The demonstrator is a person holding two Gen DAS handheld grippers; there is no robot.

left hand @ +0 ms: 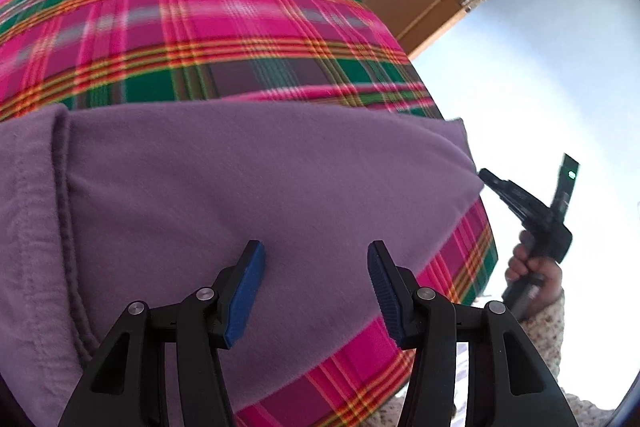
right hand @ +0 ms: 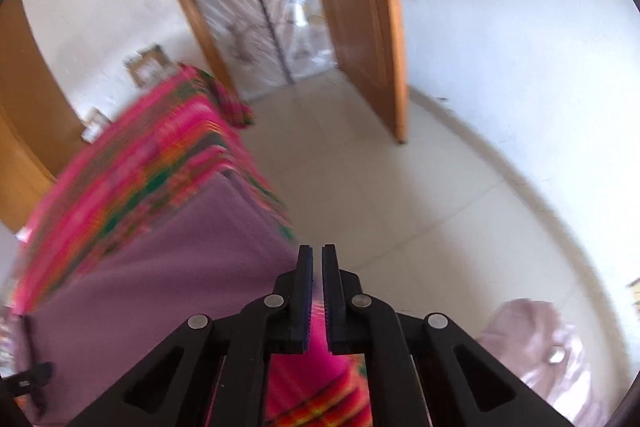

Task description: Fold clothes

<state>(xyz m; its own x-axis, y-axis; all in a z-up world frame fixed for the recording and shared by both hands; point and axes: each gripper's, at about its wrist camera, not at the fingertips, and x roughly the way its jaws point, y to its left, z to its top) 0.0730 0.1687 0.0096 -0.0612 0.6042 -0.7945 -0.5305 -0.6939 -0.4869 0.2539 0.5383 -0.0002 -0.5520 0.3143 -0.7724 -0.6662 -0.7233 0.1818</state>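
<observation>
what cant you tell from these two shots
- Purple garment: left wrist view cuts it off at the left and bottom edges, so its kind stays unclear.
- Plaid cloth: smeared by motion blur in the right wrist view.
- Right gripper: nearly shut, apparently empty.
- Pinkish bundle on the floor: blurred, unidentifiable.

Purple garment [left hand: 248,195], a soft, fleece-like knit, spread flat on a surface draped in pink, green and orange plaid cloth [left hand: 208,27]. A stitched seam [left hand: 66,227] runs along its left portion in the left wrist view, bordering a paler, more textured band (which part of the garment this is cannot be told). Its far edge lies straight across the plaid; its right corner [left hand: 460,131] reaches the surface's edge. In the right wrist view the garment [right hand: 180,267] appears smooth and unwrinkled.
</observation>
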